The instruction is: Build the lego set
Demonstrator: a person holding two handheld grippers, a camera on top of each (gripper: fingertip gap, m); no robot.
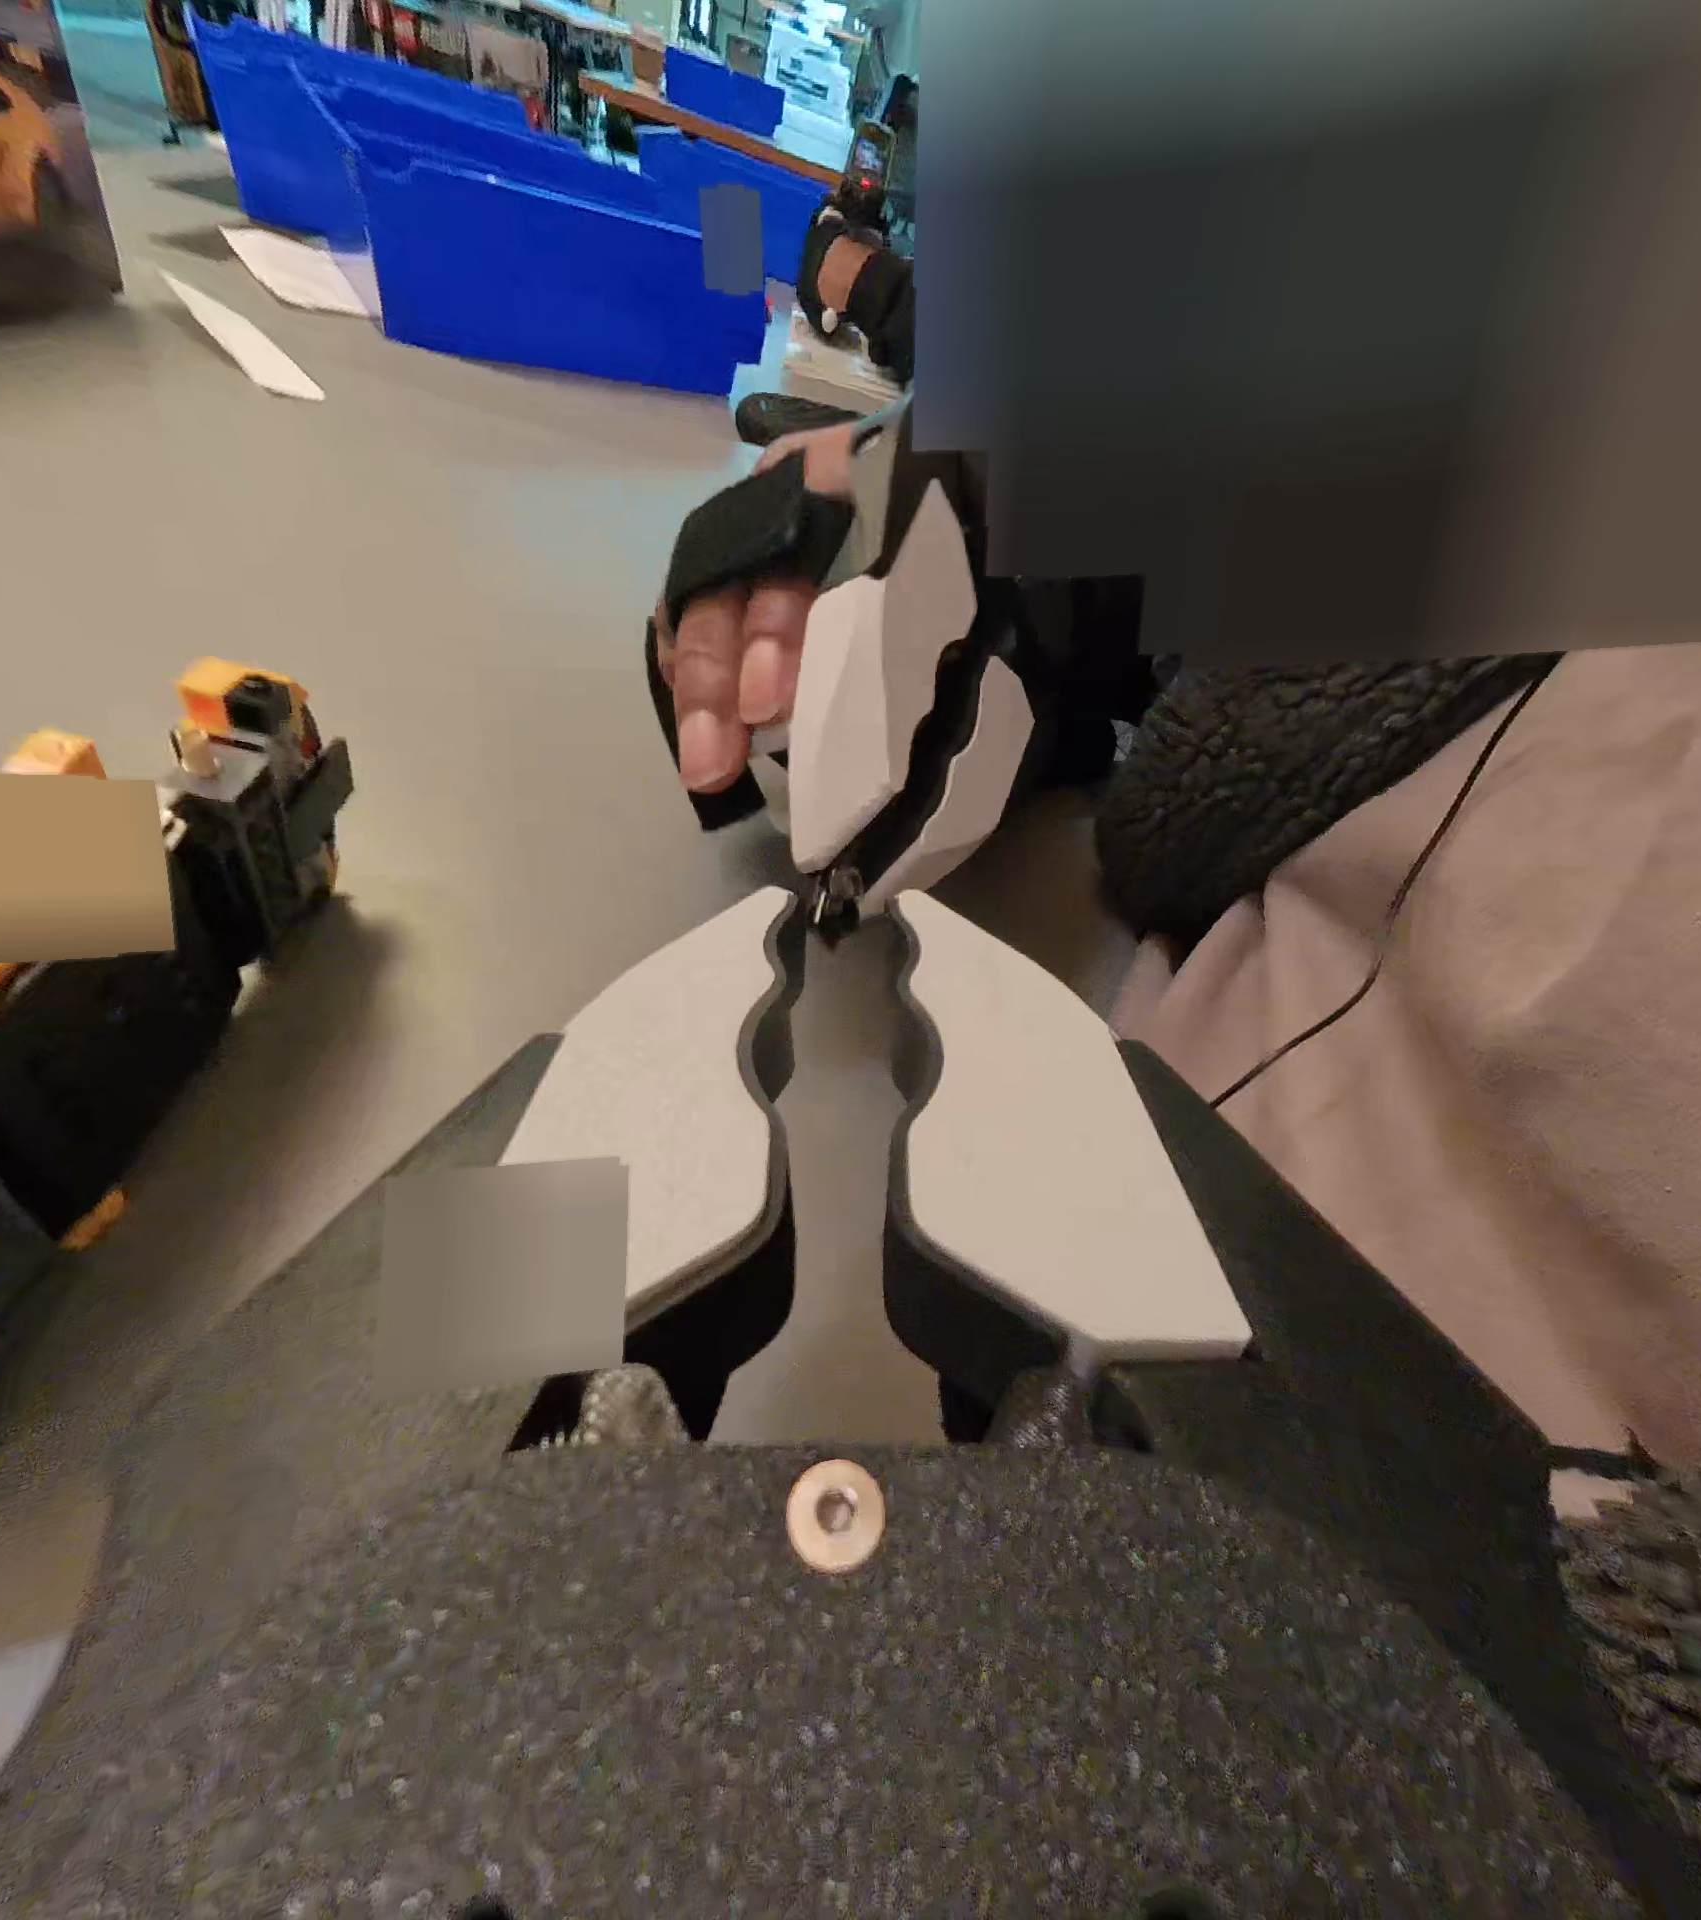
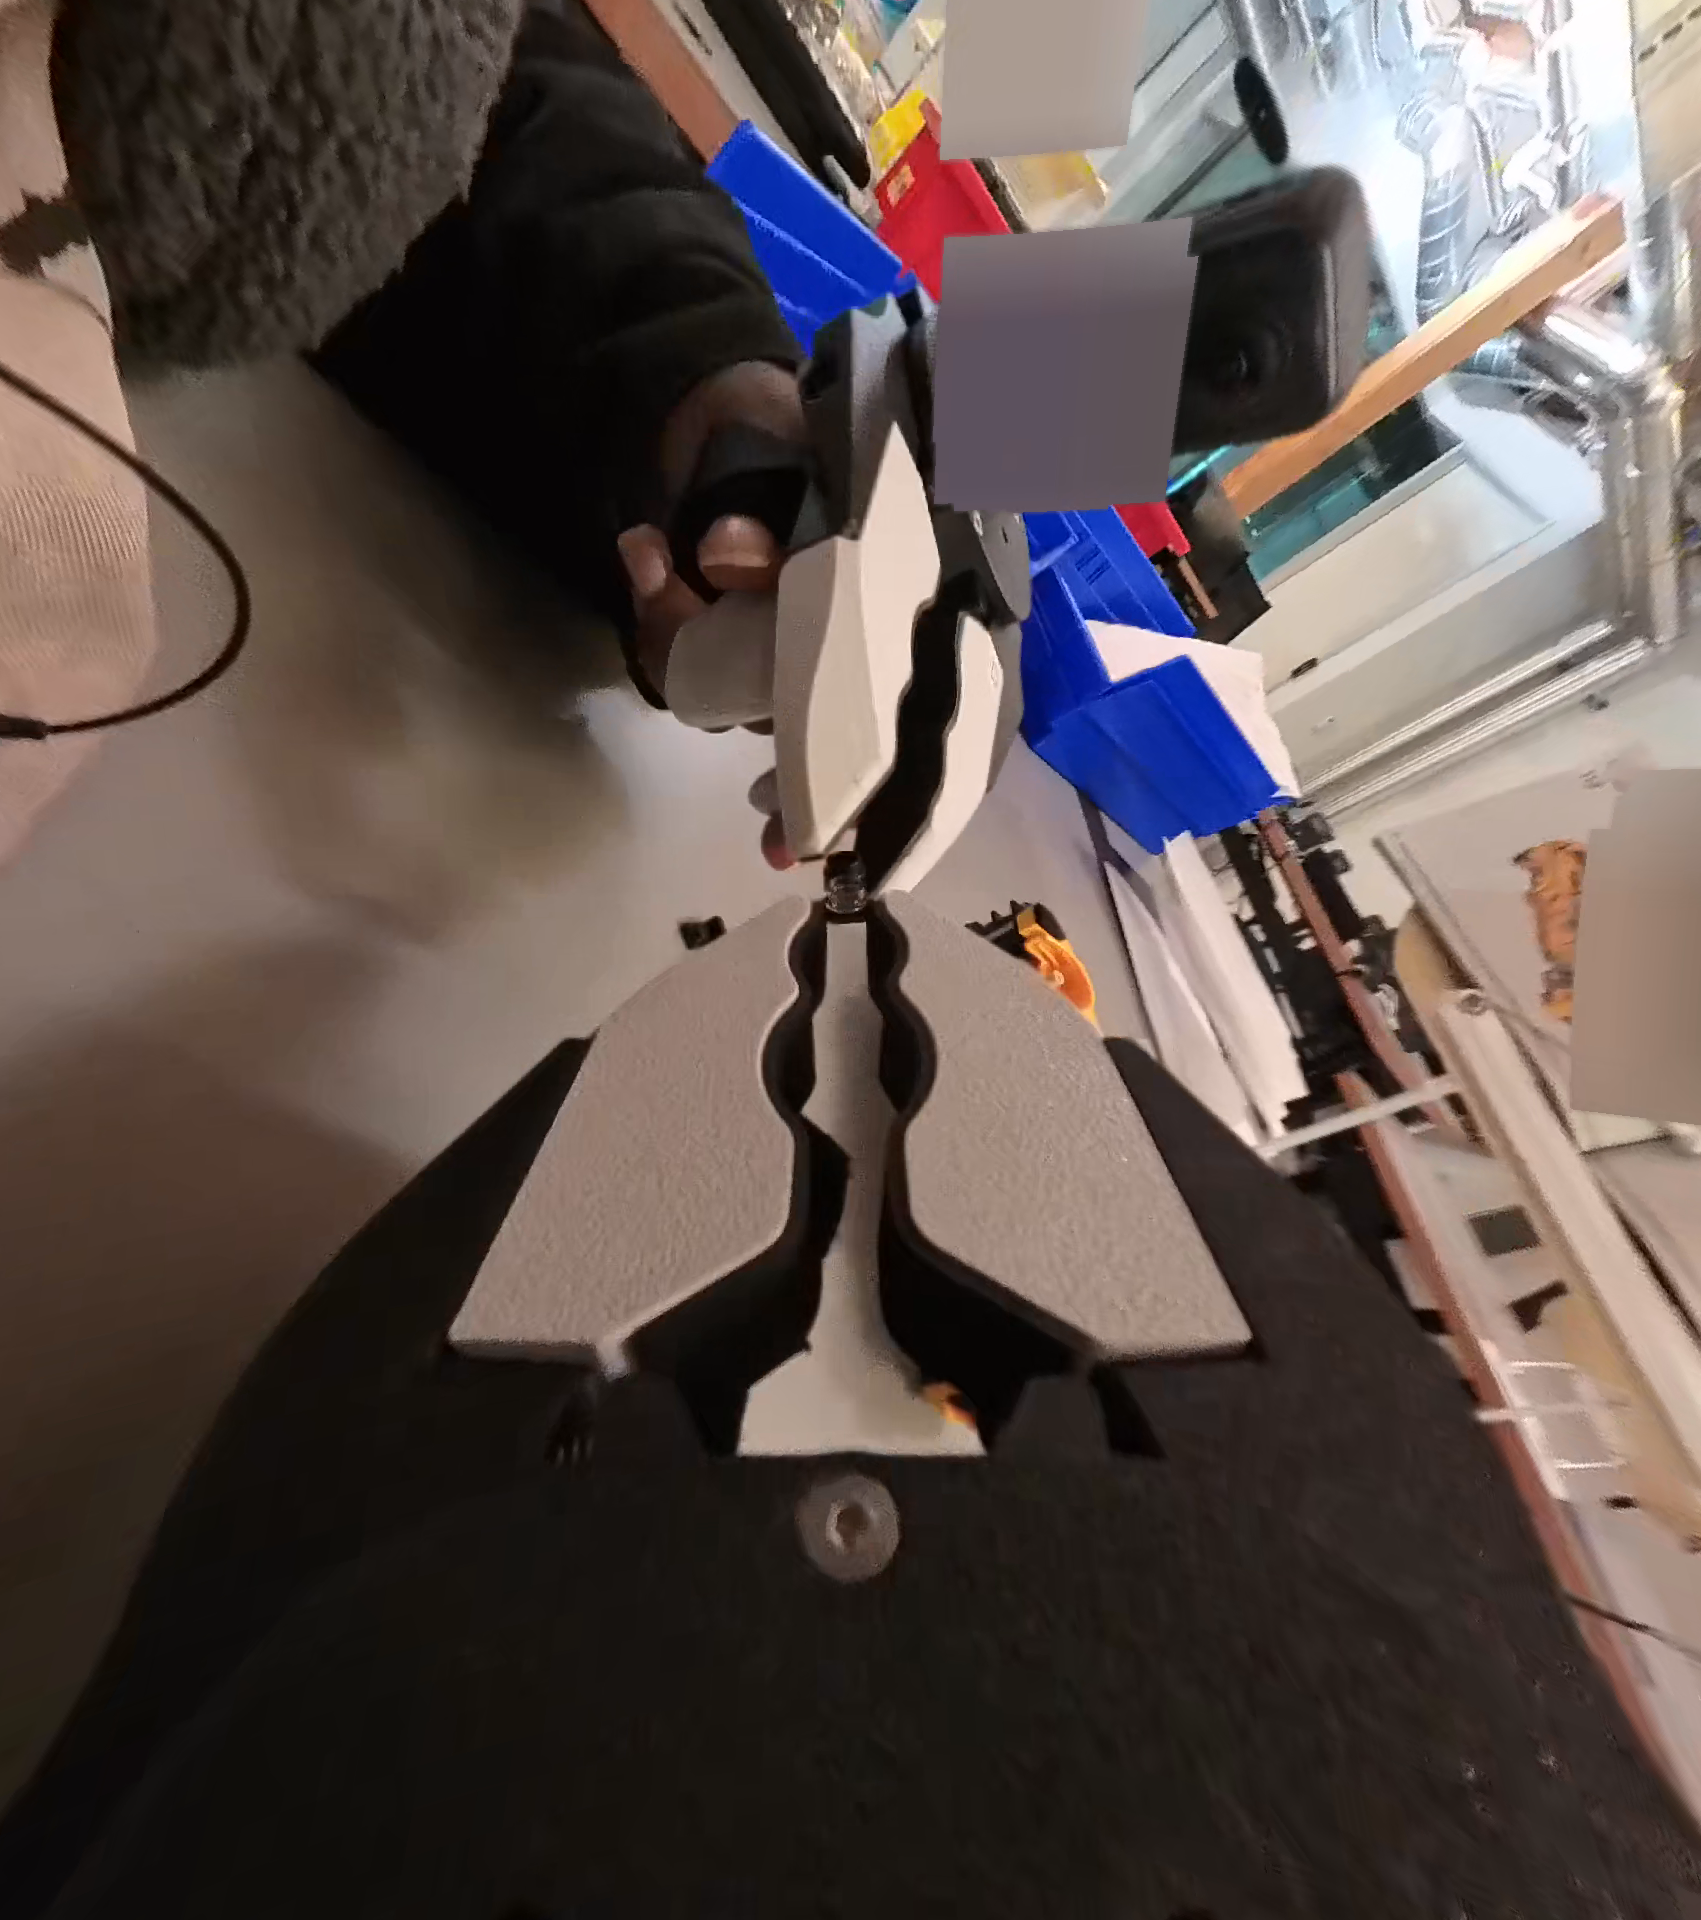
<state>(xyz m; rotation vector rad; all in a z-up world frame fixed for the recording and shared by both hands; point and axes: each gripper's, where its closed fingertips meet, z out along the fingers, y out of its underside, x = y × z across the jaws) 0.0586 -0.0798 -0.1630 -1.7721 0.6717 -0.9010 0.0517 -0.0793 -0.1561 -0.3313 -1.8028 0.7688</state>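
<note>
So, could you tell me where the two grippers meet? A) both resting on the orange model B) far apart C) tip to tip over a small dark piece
C: the left gripper and right gripper meet at a small dark piece.

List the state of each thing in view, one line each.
Left tool: fingertips close together at a small dark piece, gap behind them.
Right tool: fingertips close together at the same piece.
Small dark piece: held in the air between both tools' tips, off the table.
Orange and black model: partly built, standing on the table.
Blue bins: upright at the far side of the table.
</note>
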